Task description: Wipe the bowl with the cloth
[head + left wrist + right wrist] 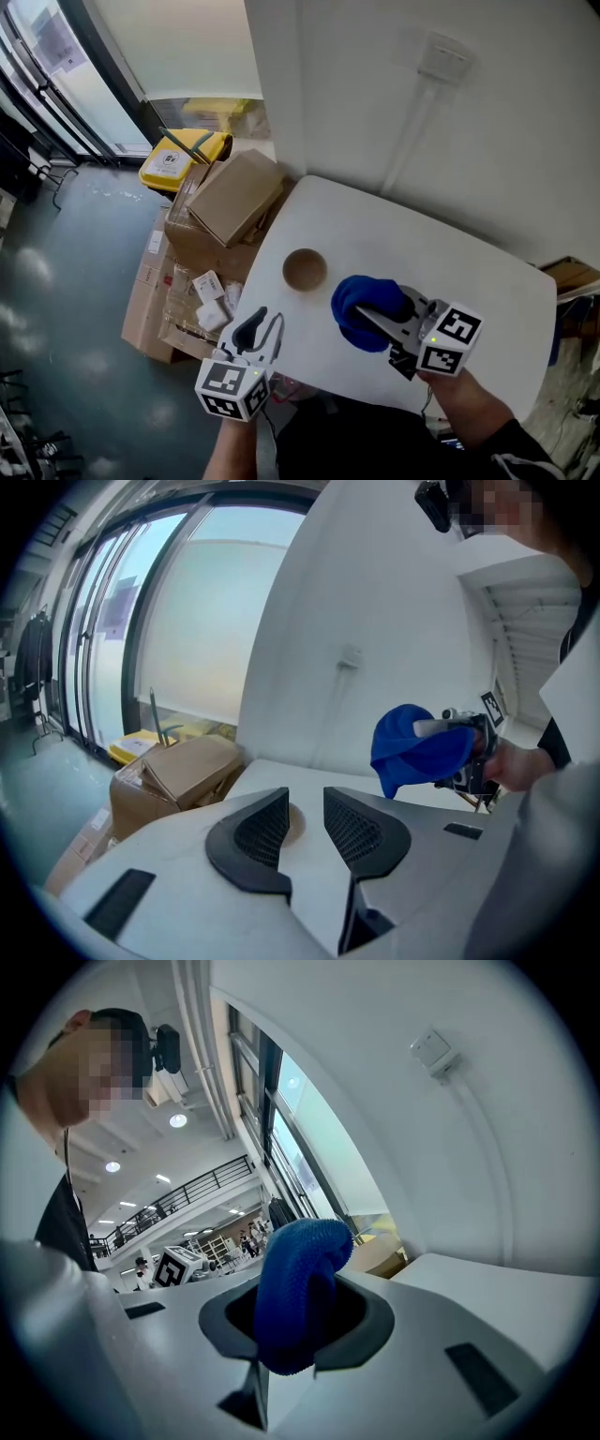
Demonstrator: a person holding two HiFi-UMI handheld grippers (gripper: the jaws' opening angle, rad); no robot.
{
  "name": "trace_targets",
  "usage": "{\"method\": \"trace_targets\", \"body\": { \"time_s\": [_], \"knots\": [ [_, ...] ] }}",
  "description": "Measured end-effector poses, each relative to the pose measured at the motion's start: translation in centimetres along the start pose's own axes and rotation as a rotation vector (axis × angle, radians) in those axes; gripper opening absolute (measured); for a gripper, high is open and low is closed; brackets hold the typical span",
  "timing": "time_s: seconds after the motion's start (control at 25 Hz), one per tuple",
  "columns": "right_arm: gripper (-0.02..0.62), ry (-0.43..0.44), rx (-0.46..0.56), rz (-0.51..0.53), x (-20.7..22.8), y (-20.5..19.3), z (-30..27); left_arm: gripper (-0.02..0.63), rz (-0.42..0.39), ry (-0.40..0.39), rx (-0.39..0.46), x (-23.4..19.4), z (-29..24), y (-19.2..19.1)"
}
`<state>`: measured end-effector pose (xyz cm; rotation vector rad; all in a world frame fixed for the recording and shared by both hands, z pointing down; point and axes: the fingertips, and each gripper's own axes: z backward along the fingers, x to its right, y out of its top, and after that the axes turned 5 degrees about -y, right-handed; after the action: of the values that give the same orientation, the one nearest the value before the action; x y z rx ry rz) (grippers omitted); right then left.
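Note:
A small brown bowl stands upright on the white table, near its left edge. My right gripper hovers just right of the bowl, shut on a bunched blue cloth. In the right gripper view the cloth fills the space between the jaws and bulges above them. My left gripper is at the table's near left edge, a little short of the bowl. Its jaws stand apart with nothing between them, and in the left gripper view a sliver of the bowl shows through the gap.
Cardboard boxes are stacked on the floor against the table's left side, with a yellow case beyond them. A white wall with a cable duct runs behind the table. Large windows line the left.

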<state>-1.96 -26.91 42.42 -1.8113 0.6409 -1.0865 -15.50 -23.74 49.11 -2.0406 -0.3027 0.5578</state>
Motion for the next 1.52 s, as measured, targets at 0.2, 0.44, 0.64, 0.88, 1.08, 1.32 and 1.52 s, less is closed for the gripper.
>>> {"method": "trace_targets", "body": {
  "time_s": [0.2,0.44,0.64,0.88,1.08,1.32,1.52],
  "knots": [
    [0.081,-0.005,-0.035,-0.033,3.1,-2.1,-2.2,0.133,0.052,0.017,-0.024,-2.0,-2.6,-1.8],
    [0.081,-0.012,-0.076,-0.061,5.8,-4.5,-5.4,0.14,0.141,0.025,-0.036,-4.9,-6.1,-3.5],
    [0.081,-0.018,-0.11,-0.063,7.9,-7.1,-8.6,0.147,0.247,0.027,-0.084,-8.0,-10.0,-6.5],
    [0.081,-0.018,-0.183,-0.061,9.9,-10.7,-11.3,0.163,0.24,0.049,-0.134,-10.0,-13.5,-8.8],
    [0.081,-0.025,-0.223,-0.076,11.1,-13.5,-13.4,0.163,0.301,0.018,-0.164,-10.8,-15.7,-11.5],
    [0.081,-0.036,-0.267,-0.097,11.3,-15.4,-14.3,0.061,0.322,0.012,-0.197,-11.5,-17.3,-13.2],
    [0.081,-0.039,-0.292,-0.069,9.9,-15.5,-13.9,0.025,0.319,-0.005,-0.225,-10.6,-17.0,-13.0]
  ]
}}
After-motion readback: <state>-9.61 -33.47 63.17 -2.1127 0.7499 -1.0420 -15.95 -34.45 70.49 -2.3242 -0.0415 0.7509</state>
